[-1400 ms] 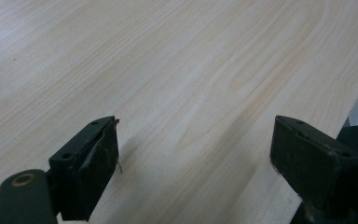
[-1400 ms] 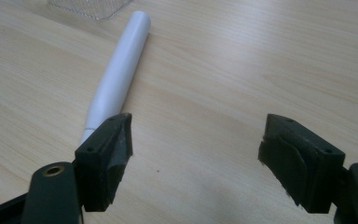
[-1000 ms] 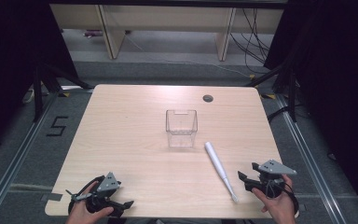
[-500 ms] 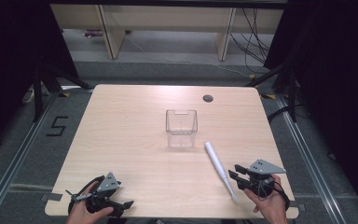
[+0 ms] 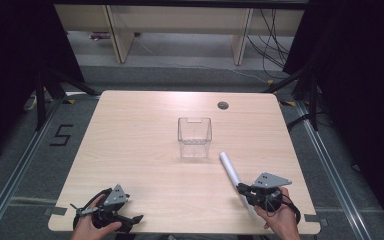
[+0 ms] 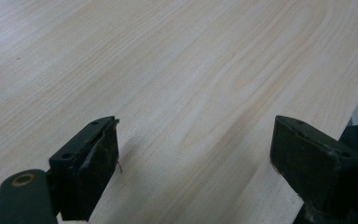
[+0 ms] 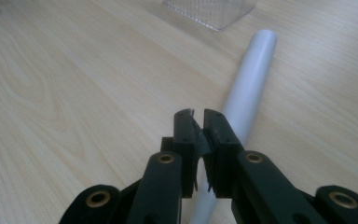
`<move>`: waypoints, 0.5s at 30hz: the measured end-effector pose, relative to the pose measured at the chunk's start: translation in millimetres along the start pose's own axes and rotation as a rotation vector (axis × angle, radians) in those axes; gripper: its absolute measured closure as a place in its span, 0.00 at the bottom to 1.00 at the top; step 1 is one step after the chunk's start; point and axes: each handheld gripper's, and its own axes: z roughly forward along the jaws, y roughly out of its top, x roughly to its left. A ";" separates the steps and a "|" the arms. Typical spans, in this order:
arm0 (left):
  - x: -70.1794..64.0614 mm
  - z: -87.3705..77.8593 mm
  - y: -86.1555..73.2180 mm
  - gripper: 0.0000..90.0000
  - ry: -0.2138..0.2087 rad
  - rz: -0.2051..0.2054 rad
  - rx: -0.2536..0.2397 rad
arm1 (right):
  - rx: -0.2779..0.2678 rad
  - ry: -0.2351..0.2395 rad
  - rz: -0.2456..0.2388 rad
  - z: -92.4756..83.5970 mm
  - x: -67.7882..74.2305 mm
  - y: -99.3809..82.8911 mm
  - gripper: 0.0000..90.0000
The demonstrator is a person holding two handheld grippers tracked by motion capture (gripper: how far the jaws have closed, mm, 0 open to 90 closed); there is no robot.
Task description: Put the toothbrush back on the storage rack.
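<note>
A white tube (image 5: 230,170) lies slanted on the wooden table (image 5: 140,140), just in front of a clear square container (image 5: 195,137). My right gripper (image 5: 241,189) sits over the tube's near end. In the right gripper view its jaws have just been closing and now stand almost together (image 7: 196,116), with the tube (image 7: 254,74) running under them; I cannot tell whether the pads pinch it. The container's base (image 7: 209,11) shows at the top of that view. Held in a hand at the near left corner, my left gripper (image 5: 130,222) stands open (image 6: 196,140) over bare wood.
A round cable hole (image 5: 223,105) sits near the table's far edge. Grey floor with rails surrounds the table, and shelving legs and cables stand beyond it. The table's near edge runs close behind both hands.
My right gripper has slid left onto the tube's near end and its jaws have closed from wide apart to nearly together. The left gripper has stayed put.
</note>
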 end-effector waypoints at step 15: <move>-0.5 -0.1 -0.5 0.17 0.000 -0.005 -0.002 | 0.097 0.029 -0.104 16.1 -0.1 -5.8 0.99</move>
